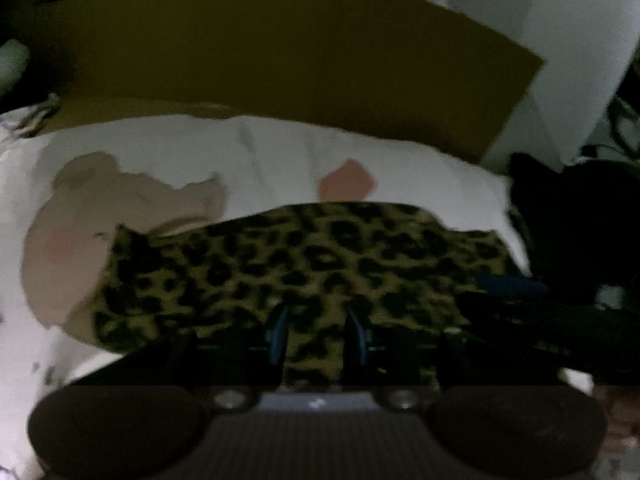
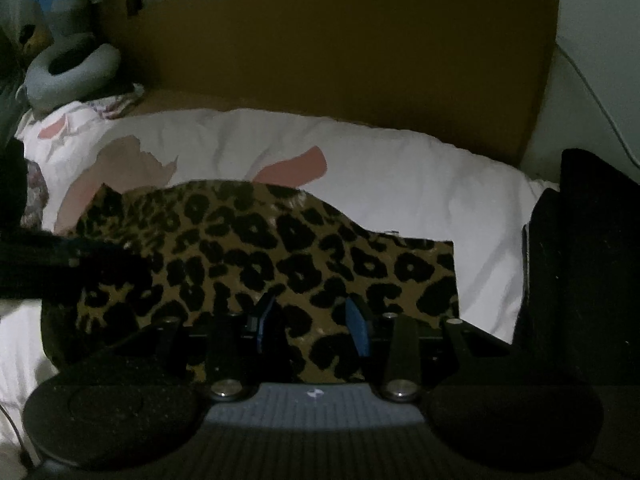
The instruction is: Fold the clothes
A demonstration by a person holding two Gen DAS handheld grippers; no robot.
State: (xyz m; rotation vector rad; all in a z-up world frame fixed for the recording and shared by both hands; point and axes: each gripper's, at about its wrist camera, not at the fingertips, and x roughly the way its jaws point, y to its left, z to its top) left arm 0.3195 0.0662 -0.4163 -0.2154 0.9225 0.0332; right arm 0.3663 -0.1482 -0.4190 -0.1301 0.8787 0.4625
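No readable writing is showing in either view. A leopard-print garment (image 1: pixel 304 264) is lying on a white printed bedsheet (image 1: pixel 168 144), with brown cardboard (image 1: pixel 280 48) standing behind. The left gripper (image 1: pixel 320 328) is sitting over the garment, its fingers spread with cloth between them; whether they are gripping it cannot be told. The right gripper (image 2: pixel 312 320) is doing likewise. Only the right wrist view is showing a grey ring-shaped cushion (image 2: pixel 68 68) at far left and a black block (image 2: pixel 580 264) at right.

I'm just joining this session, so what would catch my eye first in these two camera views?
The leopard-print garment dominates, spread on white bedding right before both cameras. Each claw, left and right, has the cloth between its blue fingers. A brown cardboard sheet stands behind.
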